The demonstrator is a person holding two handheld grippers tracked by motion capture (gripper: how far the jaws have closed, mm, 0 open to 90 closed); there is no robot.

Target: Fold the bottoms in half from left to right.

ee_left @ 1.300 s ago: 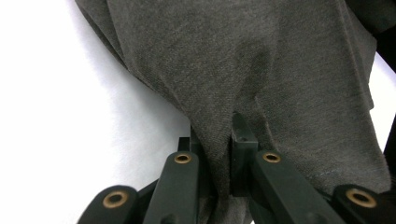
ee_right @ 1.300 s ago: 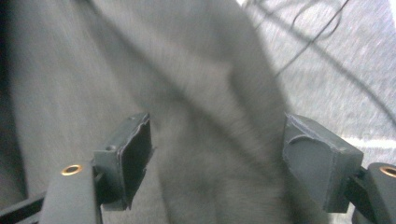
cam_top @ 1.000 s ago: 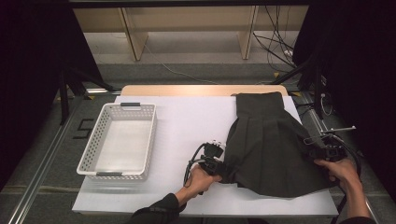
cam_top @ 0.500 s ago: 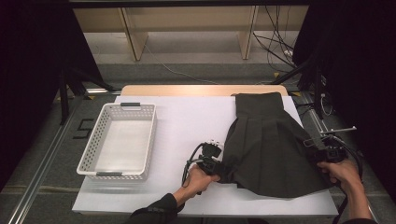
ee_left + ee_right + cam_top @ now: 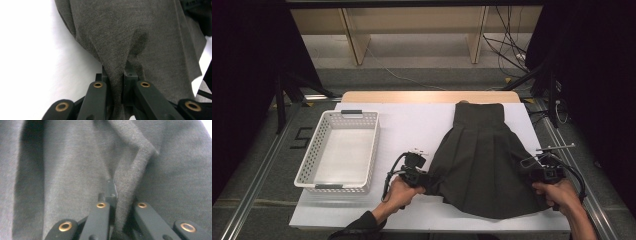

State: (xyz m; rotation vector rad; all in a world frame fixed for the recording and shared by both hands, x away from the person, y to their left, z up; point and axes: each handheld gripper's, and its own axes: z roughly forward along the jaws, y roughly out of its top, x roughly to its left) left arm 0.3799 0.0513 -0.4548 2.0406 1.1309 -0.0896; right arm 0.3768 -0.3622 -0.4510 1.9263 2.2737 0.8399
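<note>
A dark grey pleated skirt (image 5: 484, 160) lies flat on the white table, waistband at the far end and hem toward me. My left gripper (image 5: 424, 179) is shut on the skirt's left hem corner. In the left gripper view the cloth (image 5: 140, 42) is pinched between the two black jaws of that gripper (image 5: 116, 75). My right gripper (image 5: 537, 172) is shut on the skirt's right hem edge. In the right gripper view a fold of the fabric (image 5: 127, 195) runs down between the jaws of that gripper (image 5: 120, 195).
A white perforated plastic basket (image 5: 309, 165) stands empty on the left part of the table (image 5: 412, 125). A wooden strip (image 5: 427, 96) runs along the table's far edge. Cables and shelf legs lie on the floor beyond.
Both grippers stay shut on the skirt's hem corners. The skirt and hands have hardly moved.
</note>
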